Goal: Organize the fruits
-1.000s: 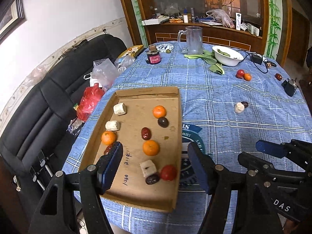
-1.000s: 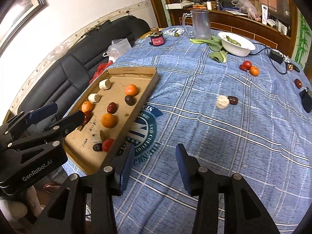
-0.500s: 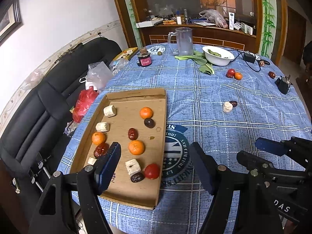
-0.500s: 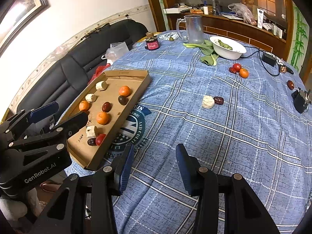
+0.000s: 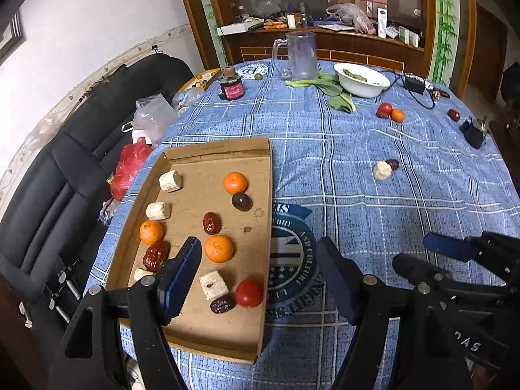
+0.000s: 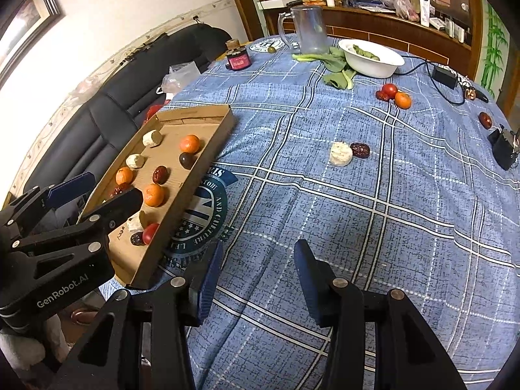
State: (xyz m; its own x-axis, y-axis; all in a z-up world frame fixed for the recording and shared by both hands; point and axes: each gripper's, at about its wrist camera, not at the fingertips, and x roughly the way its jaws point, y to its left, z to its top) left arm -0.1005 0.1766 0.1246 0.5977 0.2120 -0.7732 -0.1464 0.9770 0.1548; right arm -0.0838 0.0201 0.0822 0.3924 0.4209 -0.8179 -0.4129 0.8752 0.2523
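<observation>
Your left claw (image 5: 256, 273) hangs released over the near end of the cardboard tray (image 5: 266, 175), its jaws apart with nothing between them. Your right claw (image 6: 256, 273) is released too, jaws apart over bare blue checked cloth near the surface's (image 6: 406, 227) near edge, grasping nothing.

The tray lies along the left edge of the surface. In it sit three small oranges (image 5: 235, 182), several dark red dates (image 5: 212, 222), a dark round fruit (image 5: 241, 201), pale cut chunks (image 5: 170, 181) and, at the tray's near end, a red tomato (image 5: 249, 293) touching a date.

Out on the cloth, near the middle of the surface, a pale chunk (image 6: 340, 153) lies touching a date (image 6: 360, 149). Toward the far right edge, a tomato (image 6: 389, 89) and an orange (image 6: 403, 100) sit just beside each other, near a white bowl (image 6: 373, 61). One more date (image 6: 485, 119) lies alone by the right edge.
</observation>
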